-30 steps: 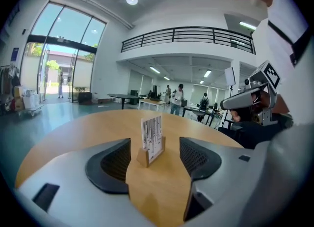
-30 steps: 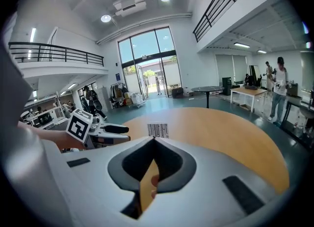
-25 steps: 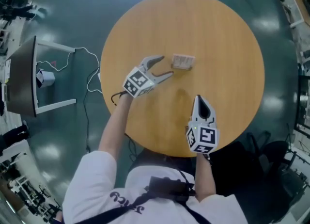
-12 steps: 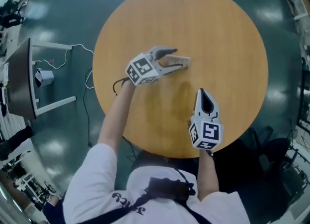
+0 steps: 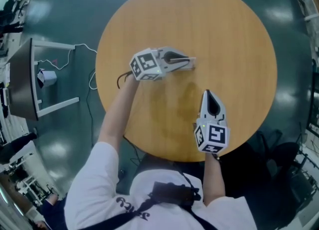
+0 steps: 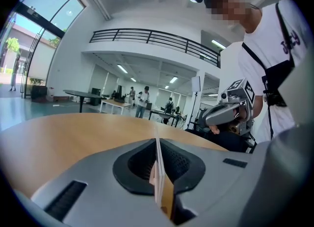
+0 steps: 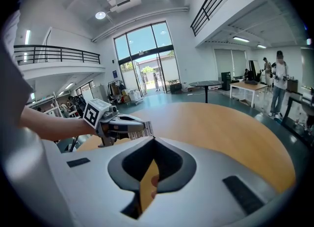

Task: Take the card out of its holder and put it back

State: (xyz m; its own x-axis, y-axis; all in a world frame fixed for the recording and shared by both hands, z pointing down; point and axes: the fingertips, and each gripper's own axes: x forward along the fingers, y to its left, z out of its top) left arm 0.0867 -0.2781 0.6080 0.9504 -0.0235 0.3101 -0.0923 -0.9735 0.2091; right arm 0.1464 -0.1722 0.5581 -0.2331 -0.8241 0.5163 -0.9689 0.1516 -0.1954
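Note:
The card holder point(image 5: 194, 63), a small flat pale piece with a striped face point(image 7: 138, 131), lies on the round wooden table point(image 5: 224, 25). My left gripper point(image 5: 188, 63) reaches in from the left and is shut on its near edge. In the left gripper view the thin pale edge point(image 6: 158, 174) is pinched between the jaws. Whether the card is inside I cannot tell. My right gripper point(image 5: 207, 94) hovers near the table's front edge, pointing away from me, shut with nothing in it. It stands well short of the holder.
A dark monitor on a white stand point(image 5: 22, 77) is on the floor at the left, with a cable point(image 5: 90, 77) running to the table's edge. A black chair point(image 5: 279, 159) stands at the lower right. Far tables and people point(image 7: 277, 81) fill the hall beyond.
My left gripper moved right onto the holder and its jaws went from wide open to shut on it. The right gripper stayed where it was.

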